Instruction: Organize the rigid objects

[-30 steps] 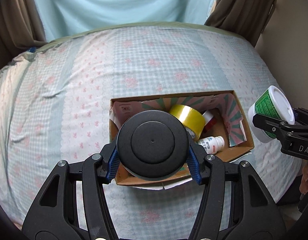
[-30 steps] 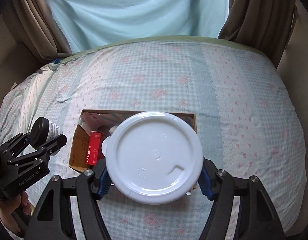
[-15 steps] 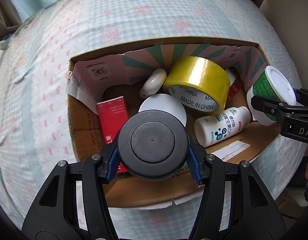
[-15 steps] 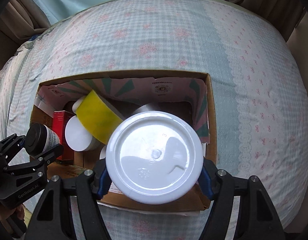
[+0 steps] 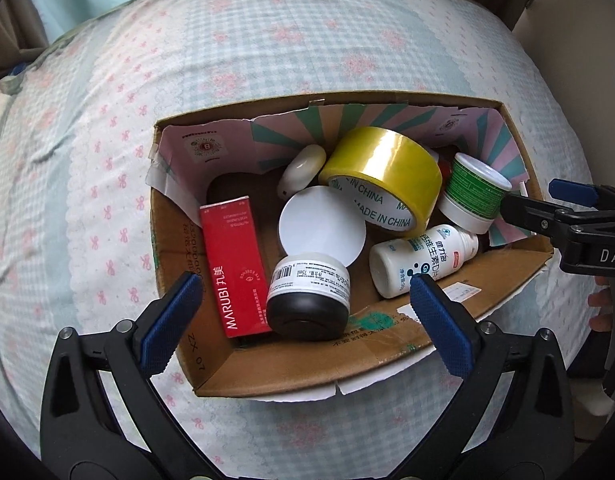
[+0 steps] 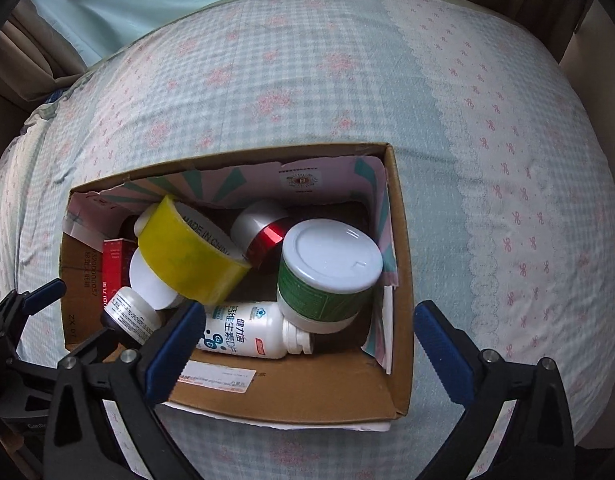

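Left gripper (image 5: pixel 307 292) jaws spread wide, nothing between pads, over near edge of box (image 5: pixel 291 376). Right gripper (image 6: pixel 307 328) jaws also wide apart, empty, above box near side. Black jar (image 5: pixel 307 300) in box, on its side, base toward camera, beside red carton (image 5: pixel 231 268). Green tub (image 6: pixel 327 276) upright at box right end, white lid up, touching white bottle (image 6: pixel 247 336) lying flat. Yellow tape (image 5: pixel 383 184) tilted mid-box, leaning on white lid (image 5: pixel 321 226). Red-silver jar (image 6: pixel 263 236) behind tub. Box sits on checked bedsheet (image 6: pixel 347 80).
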A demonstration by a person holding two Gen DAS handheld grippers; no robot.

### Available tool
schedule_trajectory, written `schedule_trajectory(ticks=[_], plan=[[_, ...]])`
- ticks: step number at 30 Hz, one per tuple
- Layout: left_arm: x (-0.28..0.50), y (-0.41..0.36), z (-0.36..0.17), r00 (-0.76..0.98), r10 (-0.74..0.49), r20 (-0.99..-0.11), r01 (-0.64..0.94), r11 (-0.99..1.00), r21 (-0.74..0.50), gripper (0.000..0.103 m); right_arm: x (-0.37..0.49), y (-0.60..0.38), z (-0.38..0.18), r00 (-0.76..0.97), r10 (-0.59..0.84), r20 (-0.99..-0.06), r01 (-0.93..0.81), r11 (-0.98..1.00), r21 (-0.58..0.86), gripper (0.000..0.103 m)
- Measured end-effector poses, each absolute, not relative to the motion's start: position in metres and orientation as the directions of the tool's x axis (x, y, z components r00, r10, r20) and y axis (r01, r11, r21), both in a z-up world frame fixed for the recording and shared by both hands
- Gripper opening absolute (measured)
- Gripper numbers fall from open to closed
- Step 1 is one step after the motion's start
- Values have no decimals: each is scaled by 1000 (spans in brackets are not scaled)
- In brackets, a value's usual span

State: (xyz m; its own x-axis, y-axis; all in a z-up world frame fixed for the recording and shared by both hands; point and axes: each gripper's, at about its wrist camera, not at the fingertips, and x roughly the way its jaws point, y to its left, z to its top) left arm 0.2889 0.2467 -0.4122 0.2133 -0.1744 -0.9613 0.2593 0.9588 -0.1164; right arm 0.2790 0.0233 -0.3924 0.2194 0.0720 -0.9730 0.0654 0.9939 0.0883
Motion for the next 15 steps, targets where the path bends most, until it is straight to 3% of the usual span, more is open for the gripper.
schedule_trajectory(ticks=[8,15], plan=[[279,246,-399,240,-172,-955,244,963,-112,103,269,28,-384,235,92,-968,43,994,104,103],[266,237,-351,315,-147,-938,216,973,-80,103,256,28,-347,284,125,-951,14,991,134,103]])
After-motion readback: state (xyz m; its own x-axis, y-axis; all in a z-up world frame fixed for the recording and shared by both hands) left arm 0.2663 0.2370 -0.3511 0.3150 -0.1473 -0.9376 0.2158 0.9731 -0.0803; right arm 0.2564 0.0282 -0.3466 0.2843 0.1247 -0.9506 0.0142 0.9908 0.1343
